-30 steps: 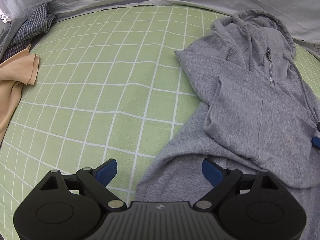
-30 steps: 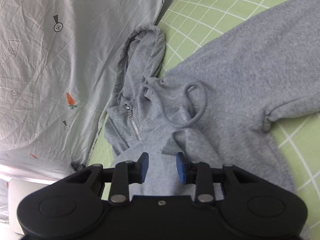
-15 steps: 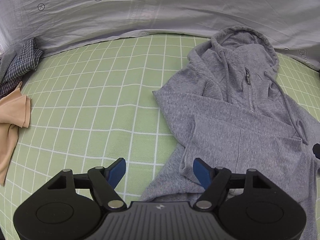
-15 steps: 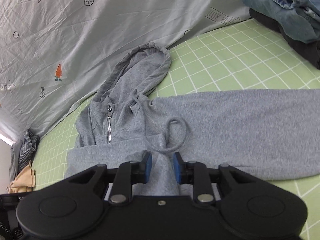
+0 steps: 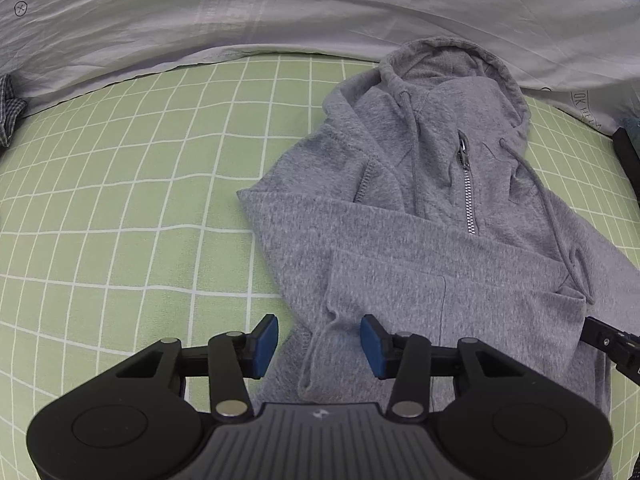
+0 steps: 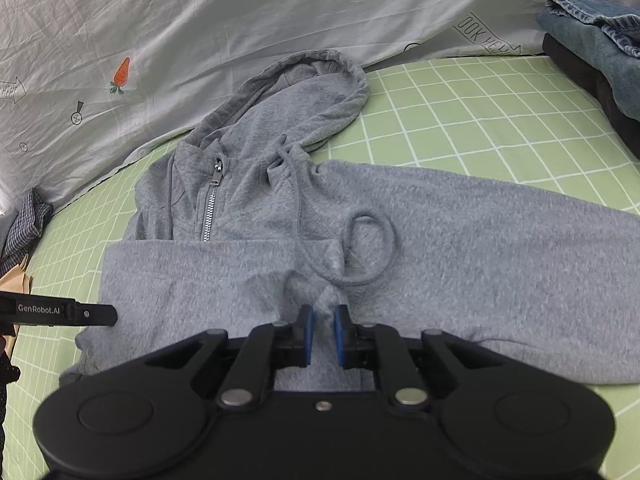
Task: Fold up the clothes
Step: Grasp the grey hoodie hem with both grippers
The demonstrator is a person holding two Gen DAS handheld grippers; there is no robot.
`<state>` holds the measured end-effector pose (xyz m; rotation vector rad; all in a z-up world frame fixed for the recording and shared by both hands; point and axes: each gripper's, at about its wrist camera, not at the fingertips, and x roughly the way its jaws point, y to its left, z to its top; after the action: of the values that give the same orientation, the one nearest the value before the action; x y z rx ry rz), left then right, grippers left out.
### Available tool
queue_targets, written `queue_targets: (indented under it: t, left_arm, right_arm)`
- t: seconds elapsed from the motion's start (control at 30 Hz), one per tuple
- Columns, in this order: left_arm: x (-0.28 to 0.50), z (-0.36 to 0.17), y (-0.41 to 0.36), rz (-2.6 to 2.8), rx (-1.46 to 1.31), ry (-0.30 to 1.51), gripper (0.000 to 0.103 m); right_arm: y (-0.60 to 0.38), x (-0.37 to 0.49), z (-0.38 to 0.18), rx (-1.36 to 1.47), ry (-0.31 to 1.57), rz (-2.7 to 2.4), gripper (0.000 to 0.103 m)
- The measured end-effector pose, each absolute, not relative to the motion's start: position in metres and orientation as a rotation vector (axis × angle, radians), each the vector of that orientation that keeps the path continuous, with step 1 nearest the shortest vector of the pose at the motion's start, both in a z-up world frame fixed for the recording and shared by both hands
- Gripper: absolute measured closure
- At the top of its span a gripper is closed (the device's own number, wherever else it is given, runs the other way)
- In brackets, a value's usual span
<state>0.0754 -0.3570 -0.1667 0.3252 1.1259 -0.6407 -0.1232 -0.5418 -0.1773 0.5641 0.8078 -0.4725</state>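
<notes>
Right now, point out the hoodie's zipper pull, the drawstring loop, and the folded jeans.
zipper pull (image 6: 218, 170), right wrist view, on the metal tab.
drawstring loop (image 6: 390, 240), right wrist view, on the cord's right curve.
folded jeans (image 6: 592, 28), right wrist view, on the denim's top fold.

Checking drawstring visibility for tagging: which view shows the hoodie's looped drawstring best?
Right wrist view: the drawstring lies near the centre, its whole loop visible on the grey hoodie. Left wrist view shows the same drawstring stretched toward the frame's right edge, its loop narrow.

My hoodie (image 5: 400, 264): matt grey fleece, softly napped; zip (image 5: 466, 184) shiny metal. Bedsheet (image 5: 120, 200) smooth woven cloth (green check). My gripper pads (image 5: 266, 340): matt blue, rubbery-looking.
</notes>
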Motion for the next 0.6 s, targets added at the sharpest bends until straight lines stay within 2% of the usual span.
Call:
queue_targets:
  t: [0.03,0.13,0.47,0.6]
  left_arm:
    - [0.075,-0.167,-0.356,-0.654,0.315,1.124,0.080]
    - [0.070,-0.162,-0.353,-0.669,0.316,1.090,0.091]
    - [0.041,-0.119,-0.327,-0.690,0.309,0.895,0.095]
    - [0.050,-0.135,-0.323,-0.659,0.297,0.966,0.094]
  right_arm:
    - [-0.543,-0.126,-0.176,0.574,0.795,-0.477,0.097]
    - [-0.549,-0.135,-0.174,0.628,0.754,-0.492,0.099]
    - [-0.557,-0.154,-0.162,0.664,0.660,-0.563,0.103]
    - [-0.564,-0.157,-0.170,0.692,0.688,-0.585,0.103]
